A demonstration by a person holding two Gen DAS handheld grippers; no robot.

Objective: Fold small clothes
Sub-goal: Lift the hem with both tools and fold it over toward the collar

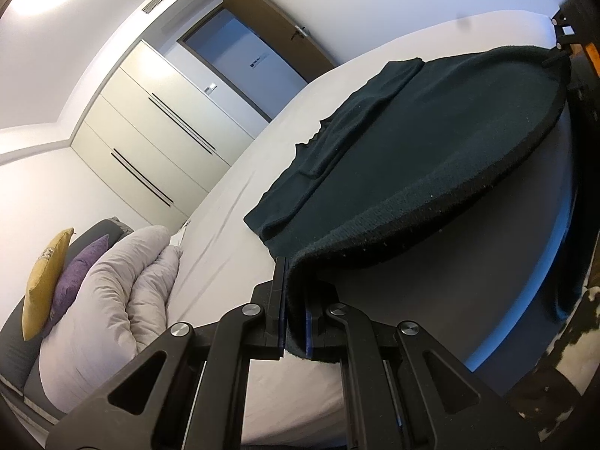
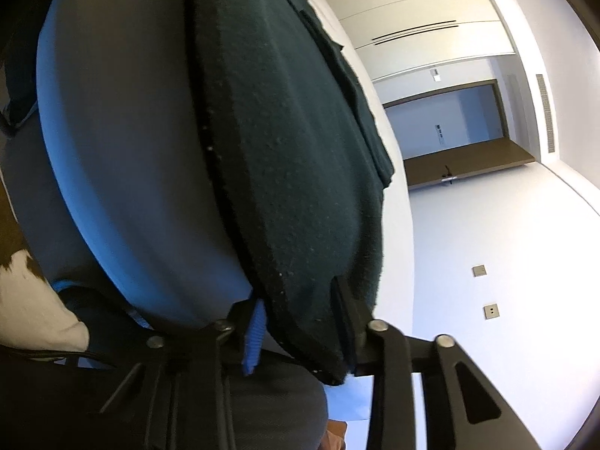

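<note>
lifting the near hem of a dark garment [image 1: 431, 157] off the bed [image 1: 232, 202], the left gripper [image 1: 290, 292] and right gripper [image 2: 300, 322] each pinch a corner. sleeves look folded in; the lengthwise fold remains.

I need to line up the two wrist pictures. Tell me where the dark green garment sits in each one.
Left wrist view: the dark green garment runs from lower centre to upper right, spread over the white bed.
Right wrist view: the garment fills the centre, running top to bottom.
Shared landmark: the brown door beside the wardrobe.
</note>
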